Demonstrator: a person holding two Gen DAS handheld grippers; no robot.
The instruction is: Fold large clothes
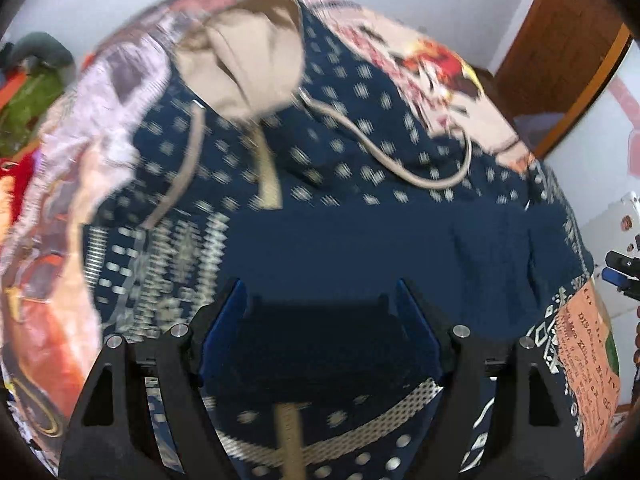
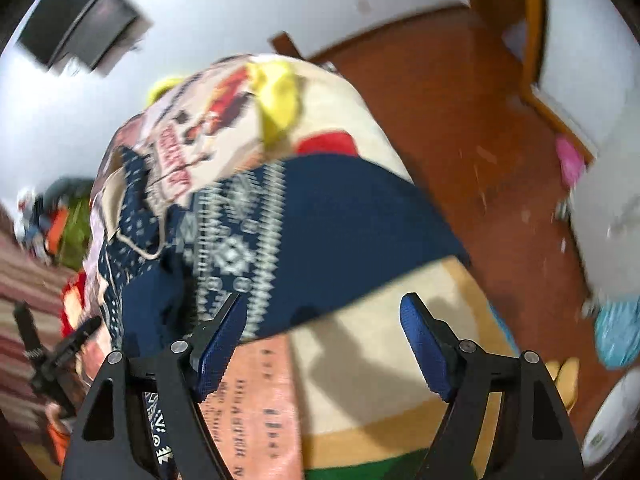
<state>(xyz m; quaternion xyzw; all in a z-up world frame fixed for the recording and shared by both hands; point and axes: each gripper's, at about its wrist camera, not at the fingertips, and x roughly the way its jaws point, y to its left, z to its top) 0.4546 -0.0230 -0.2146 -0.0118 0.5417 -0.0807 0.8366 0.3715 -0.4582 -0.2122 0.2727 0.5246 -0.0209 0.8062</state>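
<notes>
A navy hoodie (image 1: pixel 360 240) with white knit-style patterns lies spread on a printed blanket. Its beige-lined hood (image 1: pixel 248 60) sits at the far end, and a beige drawstring (image 1: pixel 400 168) curls over the chest. My left gripper (image 1: pixel 320 292) hovers open over the plain navy part, with only cloth below the blue pads. In the right wrist view the hoodie (image 2: pixel 340 220) ends in a curved navy edge. My right gripper (image 2: pixel 323 304) stands open at that edge, above navy cloth and cream blanket, holding nothing. Both views are blurred.
The printed cream and orange blanket (image 2: pixel 380 340) covers the surface under the hoodie. A yellow cloth (image 2: pixel 276 92) lies at its far end. Wooden floor (image 2: pixel 460 120) lies to the right, with a blue bag (image 2: pixel 616 336). A pile of coloured clothes (image 1: pixel 28 92) sits at far left.
</notes>
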